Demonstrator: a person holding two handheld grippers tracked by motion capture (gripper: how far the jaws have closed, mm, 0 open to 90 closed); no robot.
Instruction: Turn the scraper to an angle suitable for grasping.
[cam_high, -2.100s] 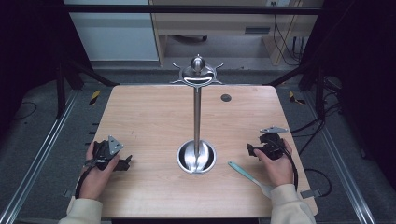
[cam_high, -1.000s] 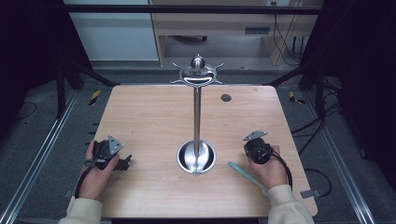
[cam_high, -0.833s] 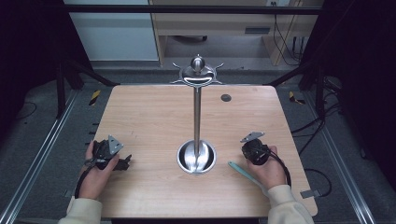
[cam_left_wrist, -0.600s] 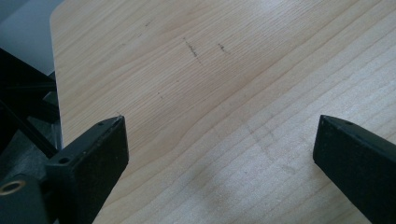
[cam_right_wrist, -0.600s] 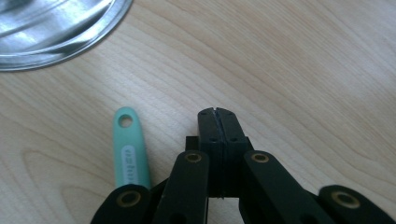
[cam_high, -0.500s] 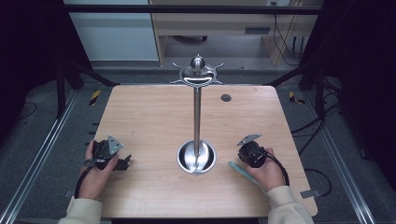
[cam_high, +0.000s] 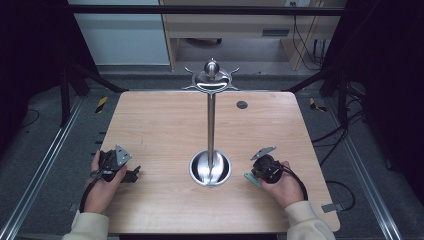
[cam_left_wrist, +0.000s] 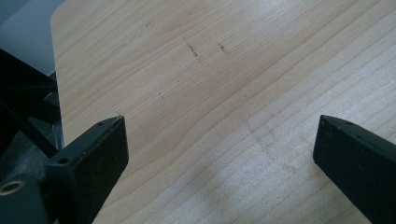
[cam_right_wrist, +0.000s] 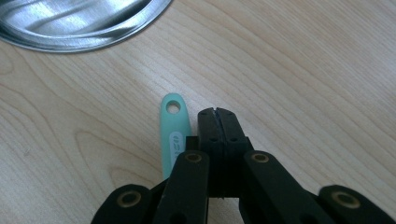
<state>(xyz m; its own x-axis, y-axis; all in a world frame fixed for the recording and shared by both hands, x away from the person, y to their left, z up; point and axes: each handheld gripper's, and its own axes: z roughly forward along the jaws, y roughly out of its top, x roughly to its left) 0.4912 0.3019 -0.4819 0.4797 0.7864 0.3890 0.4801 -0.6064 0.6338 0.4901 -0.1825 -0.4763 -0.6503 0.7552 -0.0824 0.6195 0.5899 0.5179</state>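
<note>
— Pale wood table (cam_high: 165, 125), rounded corners, dark floor with metal rails around it, light cabinet beyond the far edge. Changed since two seconds back?

— Right hand-held gripper (cam_high: 261, 170) drawn in from the table's right side toward the steel stand (cam_high: 210, 167), now just right of the stand's round base. Jaws closed a last touch over the past second. Left hand-held gripper (cam_high: 131, 174) unmoved, well left of the stand.

— And on the table otherwise?

— Stand's pole upright near the middle, hooked crown on top. Small dark disc (cam_high: 242, 104) set in the wood behind the stand, toward the far right. Mint-green handle (cam_right_wrist: 174, 135) lying flat just right of the stand's base, hole end pointing at the base rim.

— Hands?

— Right hand (cam_high: 282, 182) wrapped round its tool, sleeve coming from the near edge, tool tipped down over the green handle. Left hand (cam_high: 100, 185) resting on the table, tool level.

— Jaw states?

— Right: pressed fully together, nothing between, tips just beside the green handle, whether touching it unclear. Left: spread wide over bare wood.
</note>
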